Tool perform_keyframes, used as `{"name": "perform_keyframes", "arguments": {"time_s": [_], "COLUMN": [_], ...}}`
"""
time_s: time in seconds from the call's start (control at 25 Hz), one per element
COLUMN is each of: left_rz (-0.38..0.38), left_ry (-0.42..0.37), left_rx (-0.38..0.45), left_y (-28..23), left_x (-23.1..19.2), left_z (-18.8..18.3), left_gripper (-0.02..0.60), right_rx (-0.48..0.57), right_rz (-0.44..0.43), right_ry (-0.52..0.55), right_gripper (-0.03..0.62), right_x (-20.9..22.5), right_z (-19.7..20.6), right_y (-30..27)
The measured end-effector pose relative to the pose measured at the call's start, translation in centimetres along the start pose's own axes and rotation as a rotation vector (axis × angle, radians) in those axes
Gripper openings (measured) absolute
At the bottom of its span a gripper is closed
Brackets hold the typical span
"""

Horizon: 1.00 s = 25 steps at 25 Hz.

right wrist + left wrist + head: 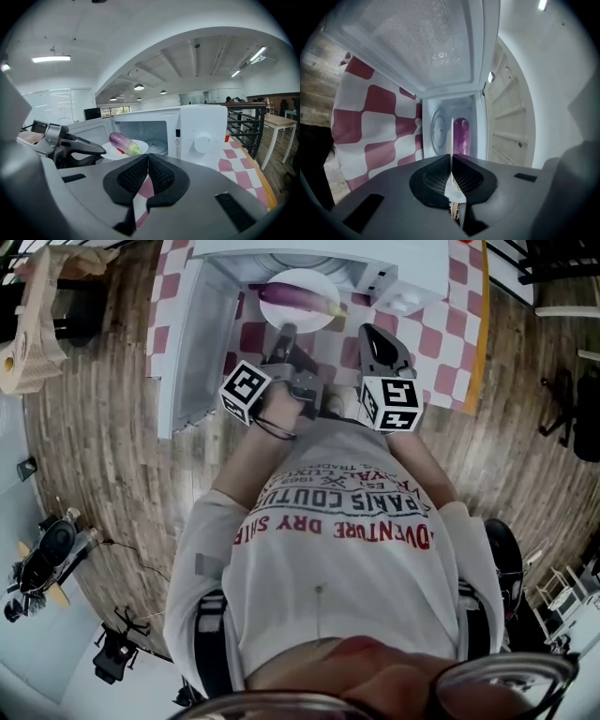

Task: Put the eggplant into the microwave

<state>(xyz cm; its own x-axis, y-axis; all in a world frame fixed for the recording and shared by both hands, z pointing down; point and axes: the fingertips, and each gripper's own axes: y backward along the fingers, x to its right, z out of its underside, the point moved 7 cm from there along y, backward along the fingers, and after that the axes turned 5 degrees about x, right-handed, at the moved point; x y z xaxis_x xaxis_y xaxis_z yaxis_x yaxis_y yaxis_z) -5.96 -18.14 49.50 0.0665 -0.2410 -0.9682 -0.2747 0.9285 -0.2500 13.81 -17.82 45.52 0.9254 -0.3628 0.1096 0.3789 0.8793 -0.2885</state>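
Left gripper [451, 164] jaws pinching plate [302, 322] rim; right gripper [148, 161] jaws pressed together, empty. Risk: one-edge hold tilts plate, eggplant [461, 136] ahead of jaws rolls off.

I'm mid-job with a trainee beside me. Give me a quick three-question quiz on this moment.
1. True or false: the microwave has its door shut.
2. The eggplant lies on a white plate. What does the left gripper grip? A the eggplant; B the plate's rim; C the door.
3. Fill in: the right gripper has its jaws ___, with nothing between them.
Key: 1 false, the door stands open; 2 B; 3 together.
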Motion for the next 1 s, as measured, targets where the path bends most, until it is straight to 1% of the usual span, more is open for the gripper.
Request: {"name": "perform_keyframes", "arguments": {"time_s": [0.08,0.24,0.4,0.56,0.64,0.76,1.0], "left_rz": [-0.015,-0.035,-0.053,-0.076,-0.084,-0.094,-0.115], "left_ry": [-0.002,-0.023,-0.022,-0.046,-0.045,-0.045,-0.059], "left_rx": [-0.006,-0.016,-0.016,-0.007,0.005,0.022,0.019], "left_y": [-1.2,-3.5,-5.5,-7.8,-8.8,-9.7,-11.7], "left_x": [-0.4,-1.0,-1.6,-2.6,-2.9,-3.5,-4.5], "left_z": [-0.5,-1.3,-2.2,-3.2,-3.6,-4.0,-4.5], "left_gripper": [0.034,0.034,0.034,0.034,0.034,0.034,0.034], "right_rx": [0.006,0.028,0.004,-0.012,-0.024,-0.044,-0.075], "right_rz": [0.012,0.041,0.045,0.043,0.041,0.033,0.029], "right_ry": [-0.008,0.011,0.015,0.003,-0.004,-0.009,-0.009], "right_gripper": [0.026,0.026,0.026,0.026,0.026,0.026,0.026], "right_x": [0.2,0.8,0.6,0.5,0.4,0.1,0.5], "right_z": [-0.1,-0.4,0.0,0.6,1.0,1.7,2.2], "right_y": [-0.9,-2.9,-4.8,-6.4,-7.2,-8.0,-9.5]}}
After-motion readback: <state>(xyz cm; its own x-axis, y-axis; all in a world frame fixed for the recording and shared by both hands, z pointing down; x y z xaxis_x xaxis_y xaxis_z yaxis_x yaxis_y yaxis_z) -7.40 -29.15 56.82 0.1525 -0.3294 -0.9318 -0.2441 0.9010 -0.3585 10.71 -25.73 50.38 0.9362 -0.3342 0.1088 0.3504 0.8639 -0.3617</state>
